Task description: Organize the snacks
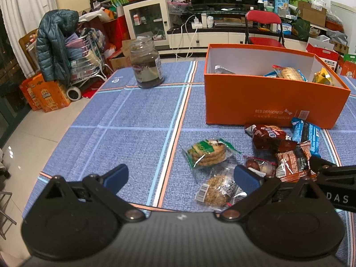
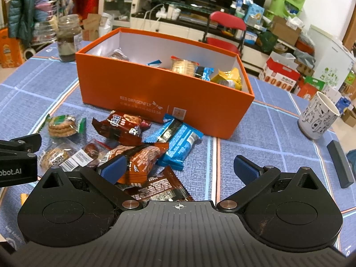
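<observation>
Left gripper (image 1: 180,179) low center of the left wrist view, jaws spread wide, nothing between them, over bare blue plaid tablecloth (image 1: 133,120); lots of open cloth left of center up to the glass jar (image 1: 146,63) at upper middle, table edge curving down the left side to pale floor tiles. Right gripper (image 2: 178,169) also spread wide and empty in the right wrist view, its left blue pad (image 2: 112,168) in front of a brown snack wrapper (image 2: 138,158), contact unclear; open cloth under the right pad. Orange shoe box (image 2: 155,89) lidless, upper center, already holds several packets along its far and right side. Loose snacks sit just in front of the box's near wall: green-wrapped cookie pack (image 1: 205,152), oat cookie pack (image 1: 217,189), dark red-brown chip-cookie bag (image 2: 123,126), blue wafer packs (image 2: 178,143), more brown wrappers overlapping. Only the right wrist view shows the white patterned cup (image 2: 317,116) at the right, a black bar-shaped object (image 2: 340,163) near the table's right edge, and a wall clock top right. Only the left wrist view shows the padded jacket (image 1: 53,42) on a cart, upper left. Both show a red chair (image 1: 263,27), TV stand and a cluttered living room behind.
</observation>
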A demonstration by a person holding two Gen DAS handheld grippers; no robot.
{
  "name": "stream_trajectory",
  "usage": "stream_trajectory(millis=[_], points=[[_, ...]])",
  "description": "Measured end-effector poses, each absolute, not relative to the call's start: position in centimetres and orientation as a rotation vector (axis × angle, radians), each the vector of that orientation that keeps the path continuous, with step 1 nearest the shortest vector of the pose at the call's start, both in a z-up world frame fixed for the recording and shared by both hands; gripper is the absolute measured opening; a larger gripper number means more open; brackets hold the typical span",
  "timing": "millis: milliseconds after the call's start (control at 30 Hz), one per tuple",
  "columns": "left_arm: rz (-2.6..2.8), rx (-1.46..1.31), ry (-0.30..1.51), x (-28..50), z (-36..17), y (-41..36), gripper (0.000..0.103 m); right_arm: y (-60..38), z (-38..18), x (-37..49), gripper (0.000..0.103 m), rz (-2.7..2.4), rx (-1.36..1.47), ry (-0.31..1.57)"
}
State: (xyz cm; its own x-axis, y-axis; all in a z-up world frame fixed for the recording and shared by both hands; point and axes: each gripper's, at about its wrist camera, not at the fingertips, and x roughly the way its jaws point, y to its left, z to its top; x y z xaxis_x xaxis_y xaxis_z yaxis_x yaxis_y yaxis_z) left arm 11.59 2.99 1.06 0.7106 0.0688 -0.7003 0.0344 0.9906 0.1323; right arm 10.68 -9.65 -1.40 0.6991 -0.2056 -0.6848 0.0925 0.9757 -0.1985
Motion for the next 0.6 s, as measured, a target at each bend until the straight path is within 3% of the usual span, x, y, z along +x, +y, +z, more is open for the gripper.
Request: stream_trajectory(millis=[600], points=[[0.052,0.189,0.760,11.34,1.25,2.52,0.101,-9.46,-1.46,10.69,0.095,-0.161,-0.159,0.782]])
